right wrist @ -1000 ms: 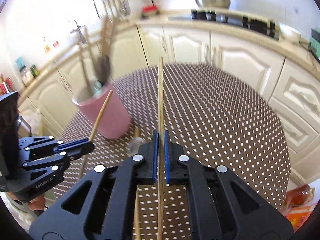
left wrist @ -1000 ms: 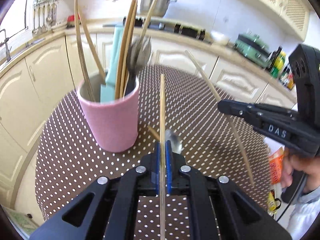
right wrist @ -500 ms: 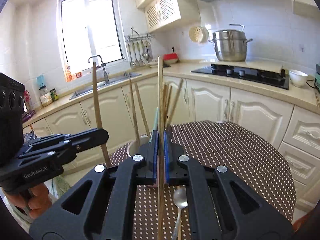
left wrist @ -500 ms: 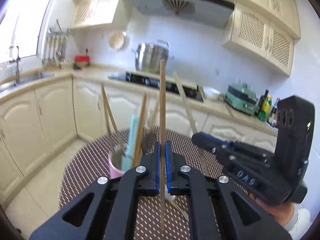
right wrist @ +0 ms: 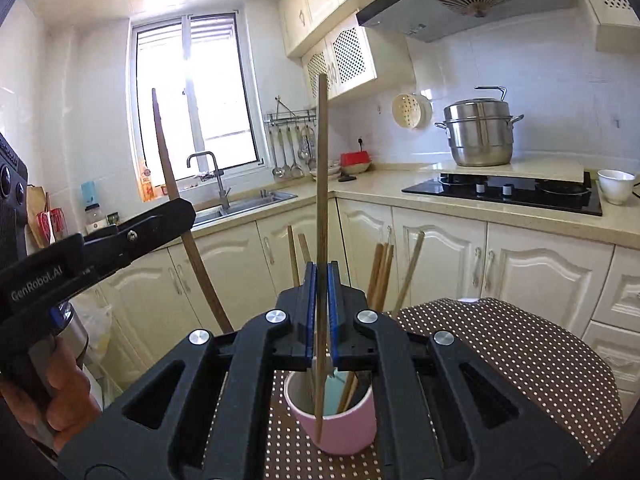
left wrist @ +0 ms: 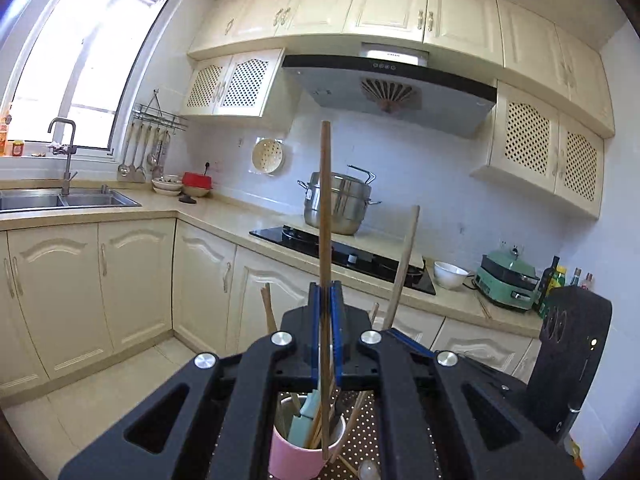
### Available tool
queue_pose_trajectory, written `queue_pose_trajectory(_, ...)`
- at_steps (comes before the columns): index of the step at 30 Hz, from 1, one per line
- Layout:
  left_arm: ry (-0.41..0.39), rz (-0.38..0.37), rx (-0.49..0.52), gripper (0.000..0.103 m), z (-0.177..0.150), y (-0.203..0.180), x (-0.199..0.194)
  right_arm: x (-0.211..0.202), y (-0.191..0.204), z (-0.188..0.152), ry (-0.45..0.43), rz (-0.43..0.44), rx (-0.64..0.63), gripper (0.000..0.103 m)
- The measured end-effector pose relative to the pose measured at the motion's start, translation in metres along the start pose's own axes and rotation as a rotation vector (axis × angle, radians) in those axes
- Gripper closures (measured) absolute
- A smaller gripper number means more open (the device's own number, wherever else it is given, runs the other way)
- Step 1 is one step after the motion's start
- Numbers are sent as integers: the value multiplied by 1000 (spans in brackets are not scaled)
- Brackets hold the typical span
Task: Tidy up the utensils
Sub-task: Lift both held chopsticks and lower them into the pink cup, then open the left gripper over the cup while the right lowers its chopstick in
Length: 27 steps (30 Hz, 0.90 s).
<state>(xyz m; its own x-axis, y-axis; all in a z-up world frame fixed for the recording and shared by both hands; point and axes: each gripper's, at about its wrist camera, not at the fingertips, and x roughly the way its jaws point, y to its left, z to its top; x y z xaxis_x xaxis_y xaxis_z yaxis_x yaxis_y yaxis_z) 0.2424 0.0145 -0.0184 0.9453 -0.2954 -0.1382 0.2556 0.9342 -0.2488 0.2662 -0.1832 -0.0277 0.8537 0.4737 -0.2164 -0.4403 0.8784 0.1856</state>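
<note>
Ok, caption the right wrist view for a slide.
Right gripper holds a chopstick upright over the pink cup; left gripper holds another beside it.

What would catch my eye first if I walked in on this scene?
Probably the two black grippers, left gripper and right gripper, each shut on a long wooden chopstick held upright above a pink cup stuffed with utensils. The cup stands on a brown polka-dot table.
</note>
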Motion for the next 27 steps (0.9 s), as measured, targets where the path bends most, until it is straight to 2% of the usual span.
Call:
queue_pose_trajectory(4,-39,23,-6,98,2,5,8,10,-2,4,-6,6,-6,97)
queue_pose_trajectory(7,-29,40,24,98,-4,5,20,10,-4,6,-26,5,-5,97)
queue_pose_trajectory(14,73,17,58,97,-31,8,46,13,1,7,-47,-2,-21,97)
queue_pose_trajectory(17,84,27,51,96,-37,12,49,16,1,4,-42,-3,-15,97)
queue_pose_trajectory(18,89,30,52,94,-37,14,49,17,0,4,-33,-4,-13,97)
queue_pose_trajectory(21,99,51,45,73,-39,19,50,18,-1,1,-26,-20,-21,97)
queue_pose_trajectory(27,113,91,45,67,-42,25,47,23,-1,-8,19,-27,-11,97)
